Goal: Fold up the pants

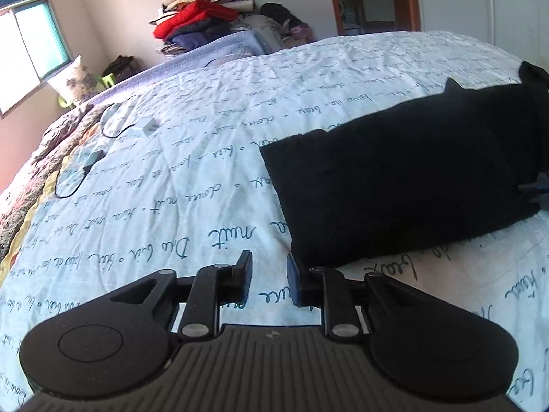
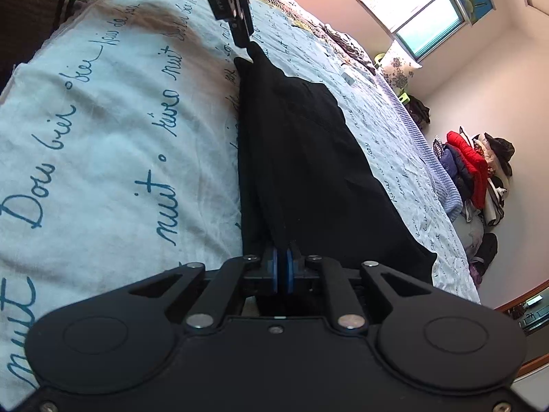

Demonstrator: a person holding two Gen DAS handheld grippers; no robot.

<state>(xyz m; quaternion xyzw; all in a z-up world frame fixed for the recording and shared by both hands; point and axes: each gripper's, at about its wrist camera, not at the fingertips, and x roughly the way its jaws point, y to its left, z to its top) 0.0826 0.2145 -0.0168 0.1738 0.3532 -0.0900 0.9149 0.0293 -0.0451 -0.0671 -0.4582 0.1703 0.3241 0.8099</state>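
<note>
L wrist view: my left gripper (image 1: 269, 276) has its jaws part open w/ only the script-printed bedspread (image 1: 154, 178) between them, the black pants (image 1: 411, 178) lying just beyond its right finger; only this view shows the small boxes w/ a cable (image 1: 113, 137) far across the bed. R wrist view: my right gripper (image 2: 281, 267) is pinched nearly closed on the near edge of the pants (image 2: 308, 171), and only here is the left gripper (image 2: 240, 31) seen from outside, at the far corner. Pants: folded into a long flat dark band mid-bed, edges stacked, a small corner peaked up.
</note>
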